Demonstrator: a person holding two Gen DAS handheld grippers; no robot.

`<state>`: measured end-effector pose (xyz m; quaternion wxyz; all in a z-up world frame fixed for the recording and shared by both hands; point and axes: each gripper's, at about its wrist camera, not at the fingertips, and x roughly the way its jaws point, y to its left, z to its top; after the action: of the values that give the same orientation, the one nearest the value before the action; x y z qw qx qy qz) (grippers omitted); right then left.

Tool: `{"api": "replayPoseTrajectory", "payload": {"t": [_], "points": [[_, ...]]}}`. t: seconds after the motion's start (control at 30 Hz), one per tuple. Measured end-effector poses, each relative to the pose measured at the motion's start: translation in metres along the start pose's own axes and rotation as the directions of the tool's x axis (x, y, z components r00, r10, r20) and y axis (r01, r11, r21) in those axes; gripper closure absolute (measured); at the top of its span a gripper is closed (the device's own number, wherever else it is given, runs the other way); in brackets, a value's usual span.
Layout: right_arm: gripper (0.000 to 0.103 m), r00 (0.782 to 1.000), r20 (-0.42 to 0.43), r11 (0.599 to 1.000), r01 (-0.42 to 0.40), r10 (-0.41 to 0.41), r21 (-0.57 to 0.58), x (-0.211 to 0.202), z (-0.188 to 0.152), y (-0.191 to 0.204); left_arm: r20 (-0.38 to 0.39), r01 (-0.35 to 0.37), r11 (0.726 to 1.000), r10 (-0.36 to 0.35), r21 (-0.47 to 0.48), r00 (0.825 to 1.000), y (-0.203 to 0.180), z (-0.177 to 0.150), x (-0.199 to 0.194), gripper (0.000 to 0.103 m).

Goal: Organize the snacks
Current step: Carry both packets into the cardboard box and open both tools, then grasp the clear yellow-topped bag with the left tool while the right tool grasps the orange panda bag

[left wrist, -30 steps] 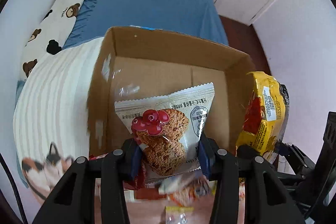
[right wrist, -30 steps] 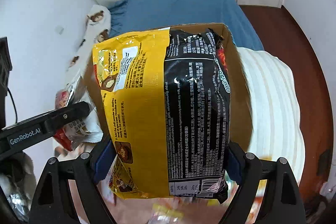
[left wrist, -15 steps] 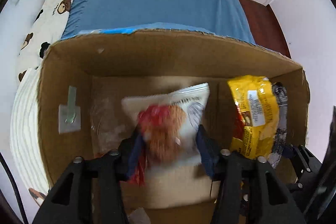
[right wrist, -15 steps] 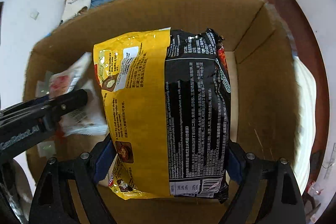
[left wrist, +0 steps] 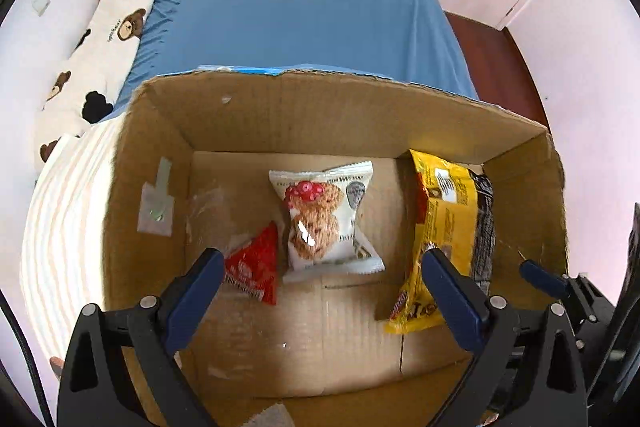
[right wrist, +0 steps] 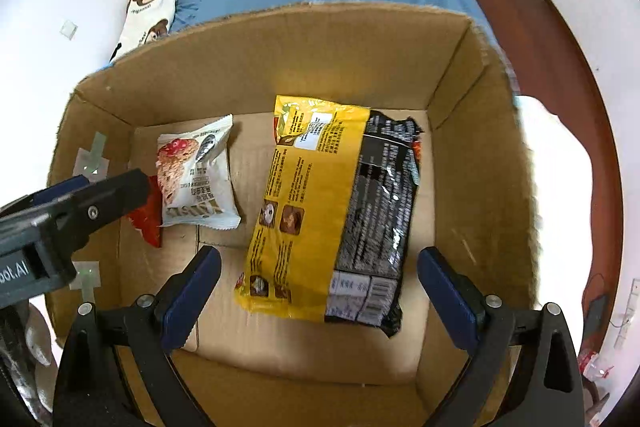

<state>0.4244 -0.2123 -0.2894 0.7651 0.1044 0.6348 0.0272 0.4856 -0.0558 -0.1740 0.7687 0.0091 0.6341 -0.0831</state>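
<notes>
Inside the cardboard box [right wrist: 460, 75], on its floor, three snacks are seen lying flat: the yellow-and-black noodle packet [right wrist: 332, 211] toward the right wall, the white cookie packet [left wrist: 326, 223] near the middle, and the small red sachet [left wrist: 256, 267] touching the cookie packet on its left. The right gripper [right wrist: 320, 291] is poised directly over the noodle packet, whose long axis runs from the near wall toward the far wall; its jaws have just been opening and are spread wide, with nothing pressed. The left gripper [left wrist: 320, 291] is likewise parted wide above the cookie packet and sachet, its jaws just opened. Bare floor is left at the box's near side and left corner, so a withdrawal straight up past the rim is judged unobstructed
</notes>
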Motion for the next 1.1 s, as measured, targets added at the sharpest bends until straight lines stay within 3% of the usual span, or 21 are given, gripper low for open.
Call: {"api": "replayPoseTrajectory", "payload": {"t": [0.27, 0.5, 0.9, 1.1], "points": [[0.003, 0.993, 0.116, 1.0, 0.023, -0.025, 0.015, -0.058, -0.035, 0.002, 0.112, -0.032, 0.999, 0.035, -0.027, 0.993, 0.001, -0.043, -0.047, 0.002], [0.003, 0.972, 0.229, 0.999, 0.053, -0.048, -0.012, -0.109, -0.066, 0.016, 0.223, -0.064, 0.998, 0.069, -0.029, 0.972, -0.002, -0.09, -0.093, 0.002], [0.003, 0.94, 0.335, 0.997, 0.071, -0.061, -0.018, -0.17, -0.12, 0.026, 0.308, -0.076, 0.997, 0.076, -0.012, 0.948, -0.008, -0.142, -0.142, 0.002], [0.003, 0.948, 0.319, 1.0, 0.018, -0.021, 0.013, -0.182, -0.152, 0.018, 0.284, -0.075, 0.997, 0.078, -0.02, 0.956, -0.007, -0.179, -0.141, 0.002]]}}
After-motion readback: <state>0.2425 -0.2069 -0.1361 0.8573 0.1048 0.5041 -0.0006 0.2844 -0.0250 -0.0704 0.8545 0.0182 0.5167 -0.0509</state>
